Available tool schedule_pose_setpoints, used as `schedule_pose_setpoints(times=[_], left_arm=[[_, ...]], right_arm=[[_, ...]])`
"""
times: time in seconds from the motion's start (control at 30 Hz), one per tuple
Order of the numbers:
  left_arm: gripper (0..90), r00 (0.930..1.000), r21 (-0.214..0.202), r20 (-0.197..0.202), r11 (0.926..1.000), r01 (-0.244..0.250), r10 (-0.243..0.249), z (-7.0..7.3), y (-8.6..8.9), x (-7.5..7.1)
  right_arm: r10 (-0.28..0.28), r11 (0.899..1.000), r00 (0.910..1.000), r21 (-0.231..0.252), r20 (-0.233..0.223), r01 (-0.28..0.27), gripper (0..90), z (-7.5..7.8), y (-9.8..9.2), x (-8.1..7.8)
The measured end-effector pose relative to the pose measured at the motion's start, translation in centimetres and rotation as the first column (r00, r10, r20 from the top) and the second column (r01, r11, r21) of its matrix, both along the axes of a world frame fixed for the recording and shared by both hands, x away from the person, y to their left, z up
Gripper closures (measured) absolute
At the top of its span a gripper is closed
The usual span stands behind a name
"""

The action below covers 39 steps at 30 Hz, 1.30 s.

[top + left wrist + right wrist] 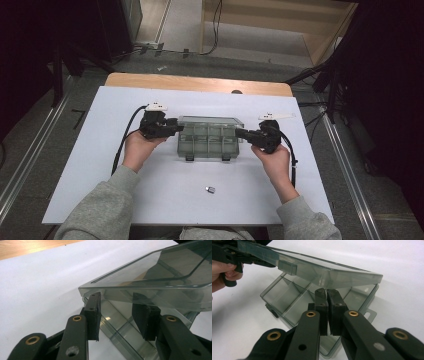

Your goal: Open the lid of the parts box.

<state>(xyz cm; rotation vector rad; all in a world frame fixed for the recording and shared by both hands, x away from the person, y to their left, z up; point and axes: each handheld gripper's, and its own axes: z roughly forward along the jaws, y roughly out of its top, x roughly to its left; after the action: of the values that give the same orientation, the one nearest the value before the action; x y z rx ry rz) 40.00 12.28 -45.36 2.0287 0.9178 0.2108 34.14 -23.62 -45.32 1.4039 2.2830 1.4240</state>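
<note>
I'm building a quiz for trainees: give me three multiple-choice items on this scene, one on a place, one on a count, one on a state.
1. Against the box, the small metal piece lies: A inside; B nearer the person; C on top.
2. Front latches on it: A two; B four; C none.
3. Its lid is: A flat shut; B partly raised; C removed.
B, it sits on the white sheet before the box; A, two tabs hang in front; B, it tilts above the compartments.
</note>
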Motion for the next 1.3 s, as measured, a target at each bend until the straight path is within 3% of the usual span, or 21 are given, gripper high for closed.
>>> schedule_pose_setpoints(times=[0.4,0.67,0.77,0.97,1.3], left_arm=[[58.8,0.9998,-0.024,-0.019,0.9997,-0.011,0.010,0.0,0.2,0.4],[58.8,0.9997,-0.017,-0.021,0.9997,-0.015,0.015,-0.1,0.1,0.5],[58.8,0.9996,-0.018,-0.020,0.9997,-0.017,0.017,-0.1,0.0,0.4],[58.8,0.9996,-0.017,-0.025,0.9998,-0.012,0.011,0.0,0.0,0.4],[58.7,0.9995,-0.025,-0.027,0.9995,-0.019,0.018,0.1,-0.1,0.3]], right_arm=[[-0.028,0.999,0.9996,-0.029,-0.005,0.028,79.9,-0.5,-0.8,-0.1],[-0.059,0.997,0.9980,-0.053,0.025,0.060,52.6,-1.5,-1.0,0.7],[-0.065,0.995,0.9968,-0.067,0.046,0.068,47.6,-1.9,-0.9,1.2],[-0.062,0.994,0.9951,-0.090,0.078,0.068,48.6,-2.2,-0.4,1.9],[-0.069,0.993,0.9879,-0.086,0.139,0.081,53.4,-1.6,0.1,2.6]])
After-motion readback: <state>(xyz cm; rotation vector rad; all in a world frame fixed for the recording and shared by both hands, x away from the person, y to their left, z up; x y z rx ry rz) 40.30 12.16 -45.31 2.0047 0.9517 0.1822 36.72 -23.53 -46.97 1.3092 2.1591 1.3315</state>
